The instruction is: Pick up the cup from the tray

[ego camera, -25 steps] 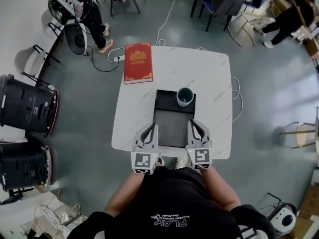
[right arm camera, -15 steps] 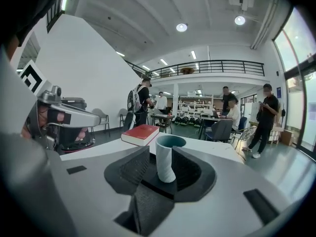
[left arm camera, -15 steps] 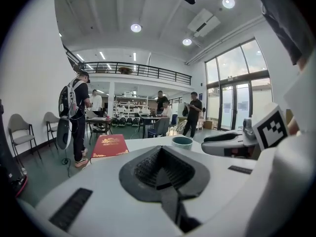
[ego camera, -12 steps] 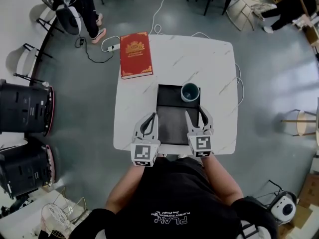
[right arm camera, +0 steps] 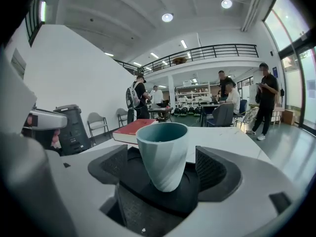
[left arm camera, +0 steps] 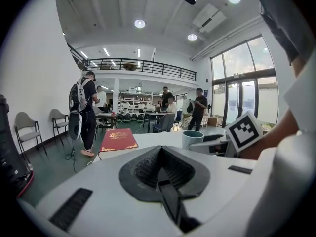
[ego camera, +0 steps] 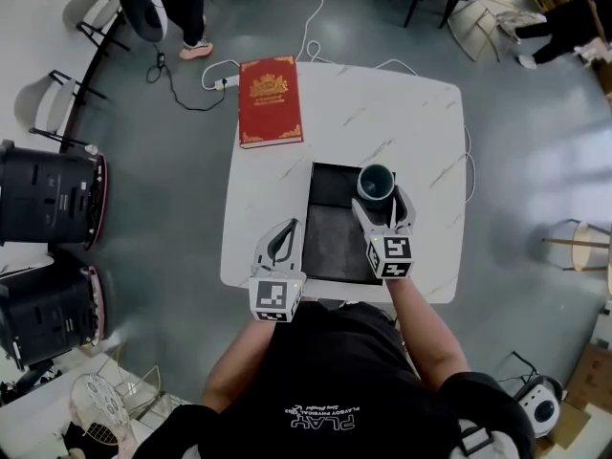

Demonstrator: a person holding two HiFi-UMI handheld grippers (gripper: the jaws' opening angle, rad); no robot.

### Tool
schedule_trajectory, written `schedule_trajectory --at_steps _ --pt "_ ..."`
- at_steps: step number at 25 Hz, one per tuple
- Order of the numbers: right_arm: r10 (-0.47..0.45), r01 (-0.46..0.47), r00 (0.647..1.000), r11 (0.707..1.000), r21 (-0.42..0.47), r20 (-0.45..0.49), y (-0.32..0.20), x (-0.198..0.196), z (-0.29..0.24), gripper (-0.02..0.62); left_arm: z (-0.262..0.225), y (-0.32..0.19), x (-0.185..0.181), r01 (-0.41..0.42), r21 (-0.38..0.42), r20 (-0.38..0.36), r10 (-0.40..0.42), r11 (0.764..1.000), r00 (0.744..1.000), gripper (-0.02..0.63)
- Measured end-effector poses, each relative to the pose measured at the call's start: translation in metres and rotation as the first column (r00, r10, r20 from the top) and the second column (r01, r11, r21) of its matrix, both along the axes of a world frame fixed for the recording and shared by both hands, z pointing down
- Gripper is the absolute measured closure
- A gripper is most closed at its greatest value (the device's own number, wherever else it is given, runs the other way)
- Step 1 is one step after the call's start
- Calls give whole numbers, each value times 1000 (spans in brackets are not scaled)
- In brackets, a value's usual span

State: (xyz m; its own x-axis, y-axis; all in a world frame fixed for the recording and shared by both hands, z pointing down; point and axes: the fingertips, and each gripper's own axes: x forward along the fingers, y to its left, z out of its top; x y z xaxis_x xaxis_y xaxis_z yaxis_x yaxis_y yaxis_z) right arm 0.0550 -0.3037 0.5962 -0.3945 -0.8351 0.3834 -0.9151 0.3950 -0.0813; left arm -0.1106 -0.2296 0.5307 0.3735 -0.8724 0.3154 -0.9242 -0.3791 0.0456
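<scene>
A pale teal cup point(ego camera: 376, 182) stands upright in the far right corner of the black tray point(ego camera: 330, 242) on the white table point(ego camera: 411, 113). My right gripper point(ego camera: 381, 205) reaches over the tray's right side with its jaws opening. In the right gripper view the cup point(right arm camera: 163, 152) sits between the two pads point(right arm camera: 213, 168), with a gap on each side. My left gripper point(ego camera: 280, 247) rests at the tray's near left edge, shut with nothing in it point(left arm camera: 160, 171). The left gripper view shows the cup point(left arm camera: 192, 138) off to the right.
A red book point(ego camera: 271, 101) lies at the table's far left corner. Two black bins point(ego camera: 48, 199) stand on the floor to the left. Chairs, a floor cable and people are beyond the table's far side.
My right gripper has moved forward along the tray to the cup, and its jaws have gone from shut to wide apart around it. The left gripper has stayed at the near edge.
</scene>
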Motion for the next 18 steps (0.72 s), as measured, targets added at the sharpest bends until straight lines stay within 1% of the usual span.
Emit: schedule_trajectory --at_steps 5,9,18 --pt "-7 7 1000 1000 -1 -9 -19 -4 7 189 6 2 -5 5 -16 12 -5 1000 1000 603" --pt "-20 20 1000 1000 6 -17 -29 -7 6 190 8 0 -6 8 -22 7 -8 1000 1000 603" --pt "-42 43 999 999 13 -21 -34 -10 4 198 7 -4 -5 -11 -17 16 11 1000 1000 603"
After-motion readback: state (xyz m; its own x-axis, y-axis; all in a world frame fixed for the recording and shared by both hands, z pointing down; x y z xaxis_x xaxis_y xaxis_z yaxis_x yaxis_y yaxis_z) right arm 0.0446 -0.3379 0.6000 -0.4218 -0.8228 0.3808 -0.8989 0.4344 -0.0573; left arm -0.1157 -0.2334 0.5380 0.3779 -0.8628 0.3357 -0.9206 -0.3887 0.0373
